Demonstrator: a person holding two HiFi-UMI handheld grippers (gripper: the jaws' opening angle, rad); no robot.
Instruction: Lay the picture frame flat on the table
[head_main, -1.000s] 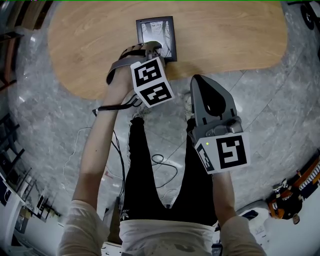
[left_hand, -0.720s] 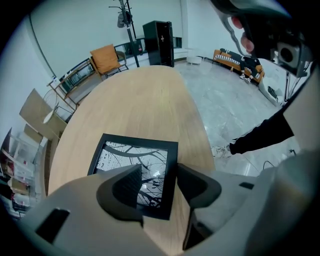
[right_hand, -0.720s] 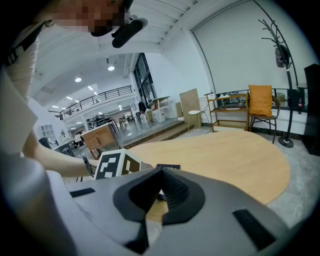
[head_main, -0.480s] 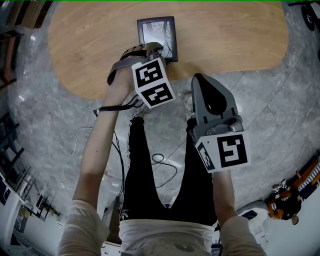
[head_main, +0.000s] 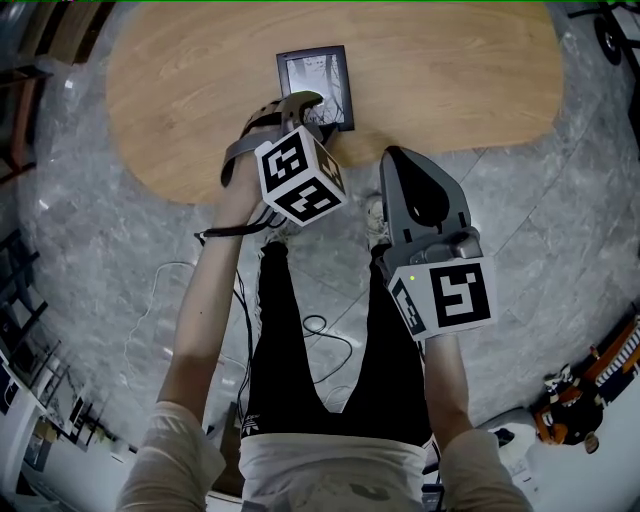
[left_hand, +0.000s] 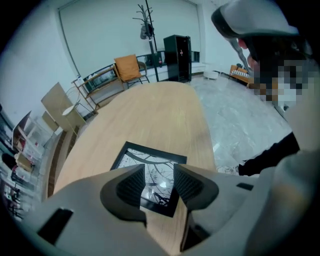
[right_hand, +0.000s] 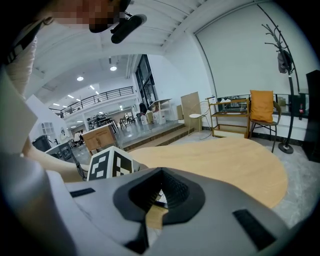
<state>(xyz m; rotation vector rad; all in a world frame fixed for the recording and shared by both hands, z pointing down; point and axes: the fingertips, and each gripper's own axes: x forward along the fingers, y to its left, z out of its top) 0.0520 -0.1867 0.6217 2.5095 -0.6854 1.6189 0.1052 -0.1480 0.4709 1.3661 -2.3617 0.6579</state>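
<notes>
The black picture frame with a grey tree print lies flat on the wooden table, near its front edge. My left gripper hovers over the frame's near edge. In the left gripper view the frame shows through the gap between the jaws of the left gripper. Those jaws are closing, and the dark ribbed pads press on nothing. My right gripper is shut and empty, held over the floor just off the table's front edge. In its own view the right gripper has its tips together.
The oval table carries only the frame. Grey marble floor surrounds it, with cables by the person's legs. Chairs and a shelf rack stand beyond the table's far end, next to a coat stand.
The left gripper has rolled a little, its marker cube turning, and has drawn slightly back along the frame's near edge. The frame stays flat. The right gripper has barely moved.
</notes>
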